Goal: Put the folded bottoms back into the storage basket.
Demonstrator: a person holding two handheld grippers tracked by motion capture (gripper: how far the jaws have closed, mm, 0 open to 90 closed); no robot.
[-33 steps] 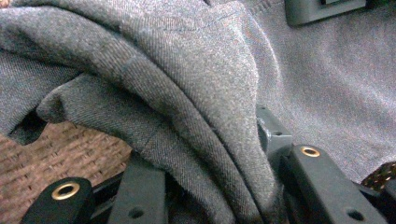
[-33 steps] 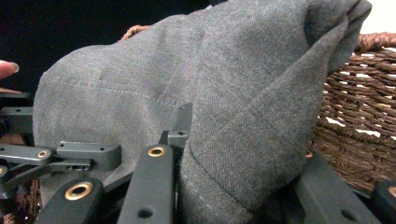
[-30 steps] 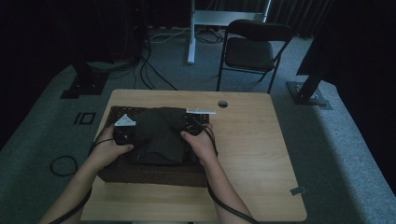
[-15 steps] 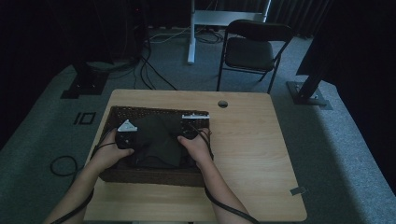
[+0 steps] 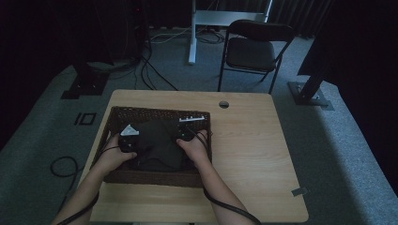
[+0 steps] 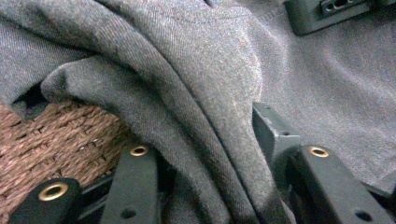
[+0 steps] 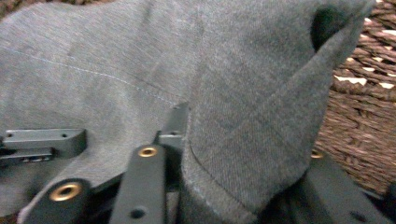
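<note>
Both grippers are sitting low inside the wicker basket (image 5: 159,177) in the high view, the left gripper (image 5: 127,142) at one side of the dark grey cloth (image 5: 157,145) and the right gripper (image 5: 185,136) at the other, each wrapped by a hand. The cloth is lying bunched in the basket, which is resting on the wooden table (image 5: 253,154).

Looking along the left gripper (image 6: 210,186) in its own view, a thick fold of the cloth (image 6: 196,93) is running down between the two black jaws, which have just been opening a little; the fold is sitting in the gap, and the pads appear to be easing off it rather than pinching hard. Basket weave (image 6: 60,140) is showing beneath it.

In the right gripper view, the right gripper (image 7: 224,186) is likewise straddling a folded edge of the cloth (image 7: 252,116), its jaws having just been parting slightly, with weave (image 7: 359,116) alongside.

To finish this step cleanly, I would judge that both jaws should be opening fully before lifting, so no fold is being dragged back up.

Jaw tips are being covered by fabric in both gripper views, so actual pad contact is hard to confirm, and the dim high view is blurring the cloth's outline.
</note>
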